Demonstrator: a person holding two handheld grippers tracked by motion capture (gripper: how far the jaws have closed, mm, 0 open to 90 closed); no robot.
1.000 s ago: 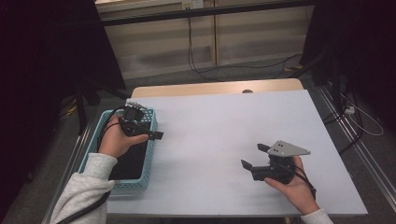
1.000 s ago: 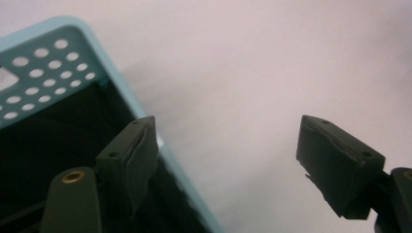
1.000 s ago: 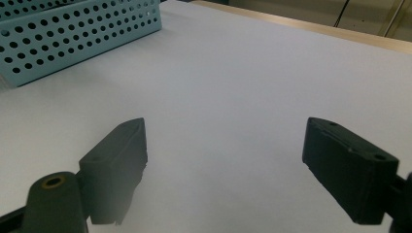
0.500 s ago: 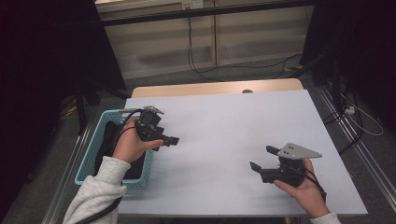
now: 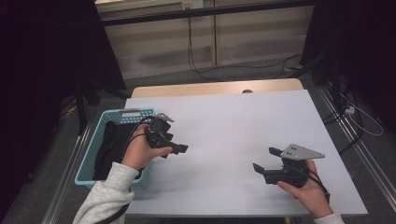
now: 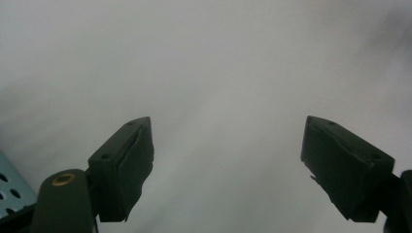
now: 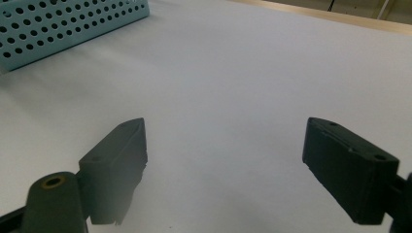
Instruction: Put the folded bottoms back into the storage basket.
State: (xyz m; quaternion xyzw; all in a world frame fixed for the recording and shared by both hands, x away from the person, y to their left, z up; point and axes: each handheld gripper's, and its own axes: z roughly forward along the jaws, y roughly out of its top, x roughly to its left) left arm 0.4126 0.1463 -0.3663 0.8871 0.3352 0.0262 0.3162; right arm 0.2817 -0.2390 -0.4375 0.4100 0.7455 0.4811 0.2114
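The surface (image 5: pixel 243 140) is a white rectangular top, bare across nearly all of its area, with a strip of light wood showing along its far edge at twelve o'clock. A small dark round spot sits on that wooden strip, just right of the middle. At about nine o'clock a light blue perforated basket (image 5: pixel 88 170) rests on the surface, at its left edge, with something dark lying inside it. In the right gripper view the basket's hole-dotted wall (image 7: pixel 63 24) stands at eleven o'clock on the white top.
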